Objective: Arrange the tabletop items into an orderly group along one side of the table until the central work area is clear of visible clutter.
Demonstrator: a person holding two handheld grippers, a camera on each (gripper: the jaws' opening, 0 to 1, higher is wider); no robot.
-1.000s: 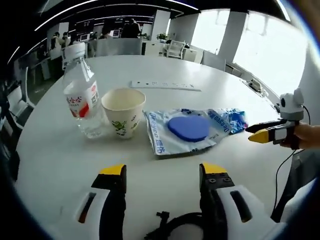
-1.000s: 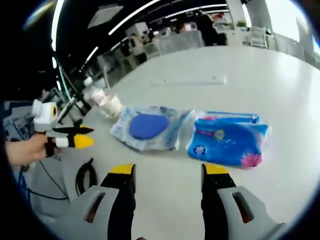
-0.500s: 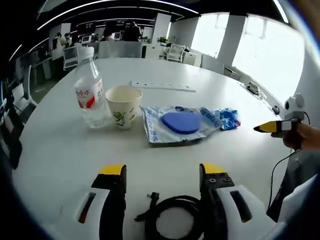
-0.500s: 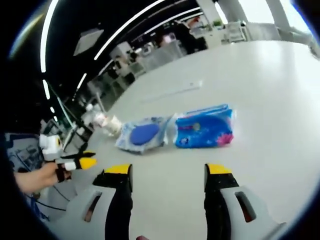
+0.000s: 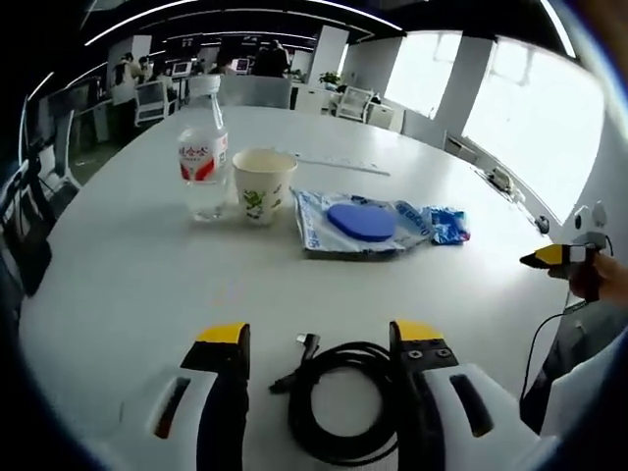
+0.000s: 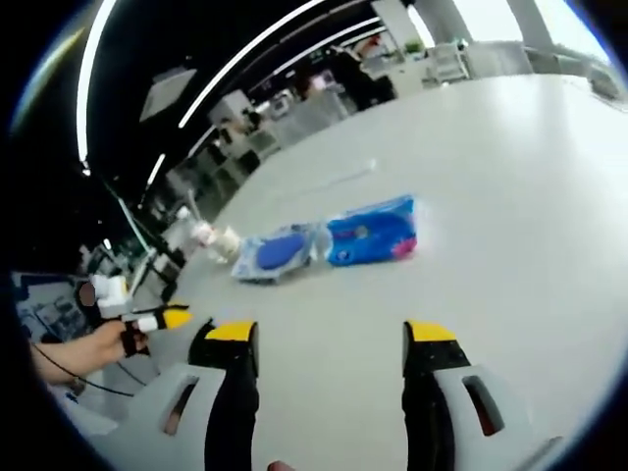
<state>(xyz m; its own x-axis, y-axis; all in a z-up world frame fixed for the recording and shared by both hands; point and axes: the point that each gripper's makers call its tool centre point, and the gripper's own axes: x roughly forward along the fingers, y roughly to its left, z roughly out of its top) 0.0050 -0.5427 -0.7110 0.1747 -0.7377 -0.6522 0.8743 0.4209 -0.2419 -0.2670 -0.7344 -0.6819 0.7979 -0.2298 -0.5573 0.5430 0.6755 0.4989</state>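
Items on the white round table [image 5: 118,285] sit in a row: a clear water bottle [image 5: 202,157] with a red-and-white label stands upright, a paper cup [image 5: 263,184] printed with green leaves just beside it, then a flat clear packet holding a blue disc [image 5: 360,221] and a blue tissue pack [image 6: 372,232] end to end. That row's long axis runs across the left gripper view, and a coiled black cable [image 5: 339,402] lies apart from it, between the left gripper's [image 5: 320,340] yellow-tipped jaws. Both the left gripper and the right gripper [image 6: 332,336] have their jaws spread wide with nothing held.

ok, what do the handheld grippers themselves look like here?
Both alike: left gripper and right gripper have two black jaws with yellow tips on light grey bodies with dark slots. Seen side-on, the left gripper tapers to a yellow point; a thin dark cable hangs from the right gripper.
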